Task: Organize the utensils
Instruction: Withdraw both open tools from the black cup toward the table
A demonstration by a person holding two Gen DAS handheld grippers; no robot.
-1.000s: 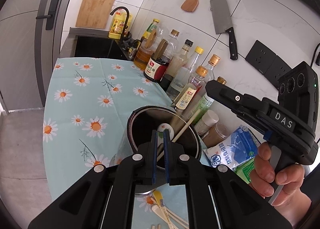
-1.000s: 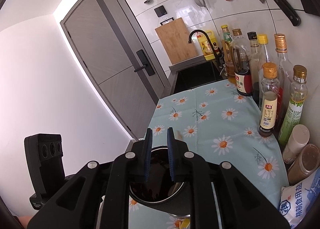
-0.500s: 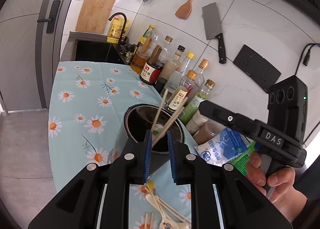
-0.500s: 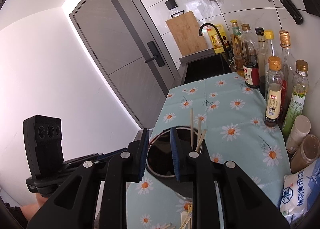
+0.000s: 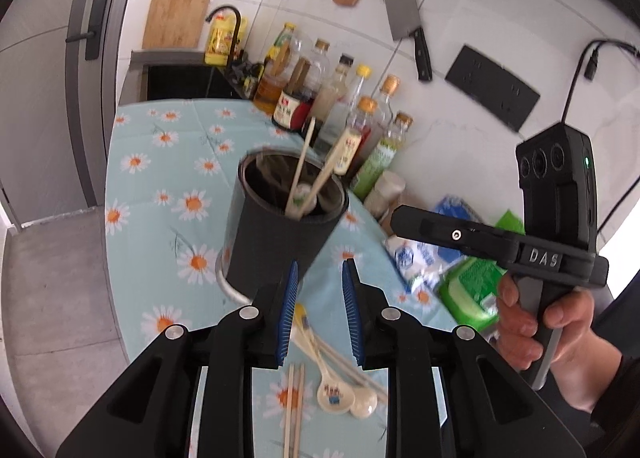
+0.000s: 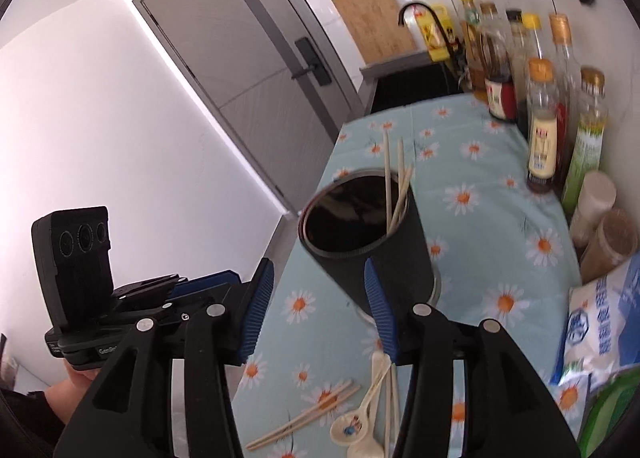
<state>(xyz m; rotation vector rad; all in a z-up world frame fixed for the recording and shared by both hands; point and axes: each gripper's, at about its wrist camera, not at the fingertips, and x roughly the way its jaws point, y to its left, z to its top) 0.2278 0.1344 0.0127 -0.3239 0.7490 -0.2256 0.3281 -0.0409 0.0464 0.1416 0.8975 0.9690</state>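
A black utensil cup [image 5: 280, 234] stands on the daisy cloth with chopsticks [image 5: 304, 170] and a spoon sticking out of it; it also shows in the right wrist view [image 6: 372, 242]. Loose chopsticks [image 5: 294, 410] and two cream spoons [image 5: 336, 398] lie on the cloth in front of it, also seen in the right wrist view as chopsticks [image 6: 312, 414] and spoons [image 6: 360, 418]. My left gripper [image 5: 318, 314] is open and empty, just in front of the cup. My right gripper [image 6: 318, 310] is open and empty, wide, near the cup's base.
Sauce bottles [image 5: 344, 106] line the tiled wall. Jars [image 6: 600, 226], a salt bag [image 6: 600, 330] and a green pack [image 5: 472, 286] sit at the right. A sink [image 5: 180, 78] lies behind; a cleaver [image 5: 404, 30] and spatula hang above. The table's left edge drops to the floor.
Both grippers have pulled back from above the cup and opened wider. Chopsticks that were between the left fingers now stand in the cup. Loose spoons and chopsticks came into view.
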